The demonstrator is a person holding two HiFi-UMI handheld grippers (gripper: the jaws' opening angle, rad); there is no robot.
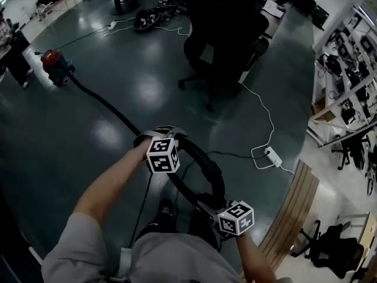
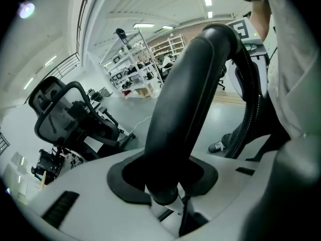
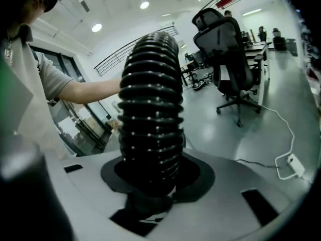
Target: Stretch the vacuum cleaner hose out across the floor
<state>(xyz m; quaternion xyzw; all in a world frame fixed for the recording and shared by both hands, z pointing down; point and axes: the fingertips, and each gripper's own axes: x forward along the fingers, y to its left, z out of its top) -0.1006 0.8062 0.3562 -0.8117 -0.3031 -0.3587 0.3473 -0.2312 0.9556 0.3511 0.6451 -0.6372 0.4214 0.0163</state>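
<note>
Left gripper (image 2: 165,185): fingers closed on the hose (image 2: 195,99), here a smooth, black, curved rigid section that rises from between the fingers and bends to the right. Right gripper (image 3: 150,185): fingers closed on the ribbed, corrugated black part of the same hose, which stands up straight out of the grip. In the head view the two grippers are held in front of the person's body, left one higher and further out, right one lower and nearer. The hose makes an arc between them. From the left gripper it runs on, lying on the dark glossy floor (image 1: 118,111), up and to the left to the red vacuum cleaner (image 1: 56,65), which stands well apart from the person. Print that can be made out: black-and-white square patterns on the left marker cube (image 1: 162,155) and the right marker cube (image 1: 237,217); they carry no letters. Any label on the vacuum cleaner is too small to read. Person: grey short sleeves, bare forearms, one dark shoe (image 1: 165,211) on the floor below the left gripper. Further out: a black office chair (image 1: 227,40) ahead, and a white power strip (image 1: 272,156) with its white cable trailing towards the chair. Shelving (image 1: 347,69) with dark equipment stands at the right edge.
</note>
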